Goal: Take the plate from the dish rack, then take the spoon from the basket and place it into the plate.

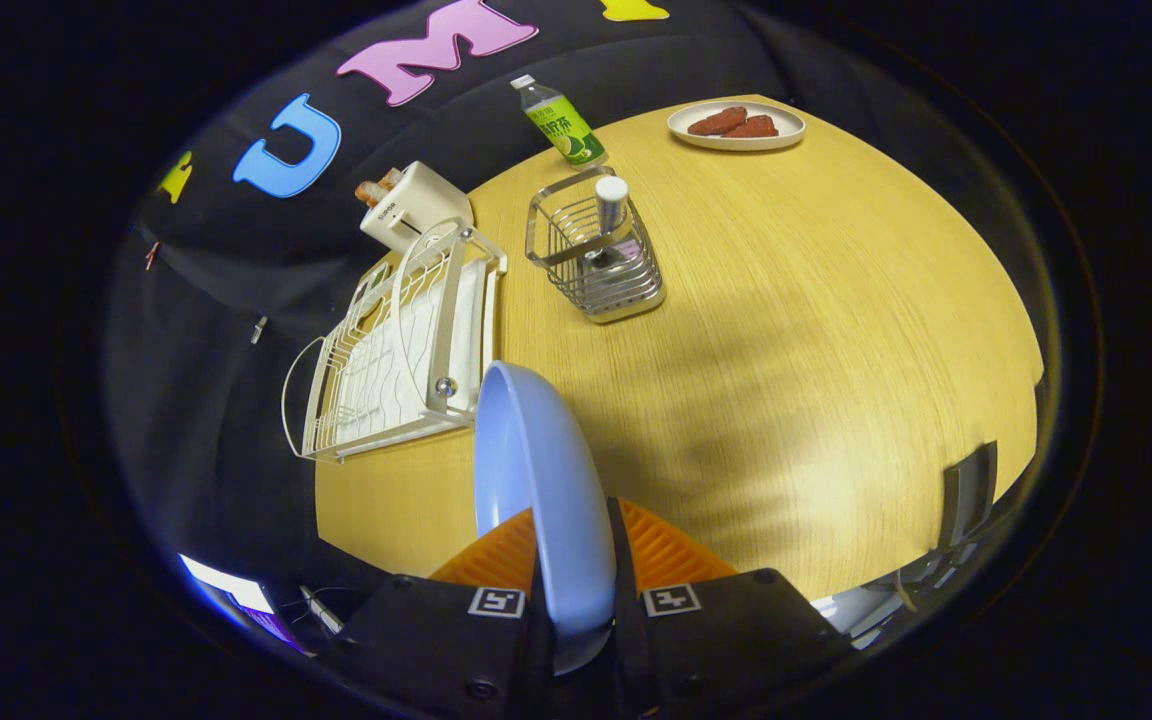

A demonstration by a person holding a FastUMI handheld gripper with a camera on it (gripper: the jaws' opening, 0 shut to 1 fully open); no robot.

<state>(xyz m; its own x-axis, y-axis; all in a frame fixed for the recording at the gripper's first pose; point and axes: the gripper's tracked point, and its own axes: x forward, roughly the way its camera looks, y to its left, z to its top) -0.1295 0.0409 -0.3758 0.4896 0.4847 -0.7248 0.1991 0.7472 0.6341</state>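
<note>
Holding the blue plate (536, 480) on edge, your gripper (576, 575) has both fingers pressed against it, one on each face, so the plate stands upright between them and rises ahead of the fingertips. The plate's rim is up off the round wooden table (836, 330), and its top edge sits just beside the near corner of the white dish rack (396, 350). That rack lies to the left of the plate, at the table's edge, and you can see no dishes in its slots. Beyond the plate, near the middle of the table, stands the wire basket (601, 260); the spoon (608, 215) is upright inside it, handle end poking above the rim. Behind the rack, you have a white toaster (414, 205) with slices in its slots. A green-labelled bottle (561, 122) stands just beyond the basket, tilted in the fisheye. On the far side of the table, well apart from everything else, a white dish (736, 127) carries two reddish-brown pieces of food (734, 122).
</note>
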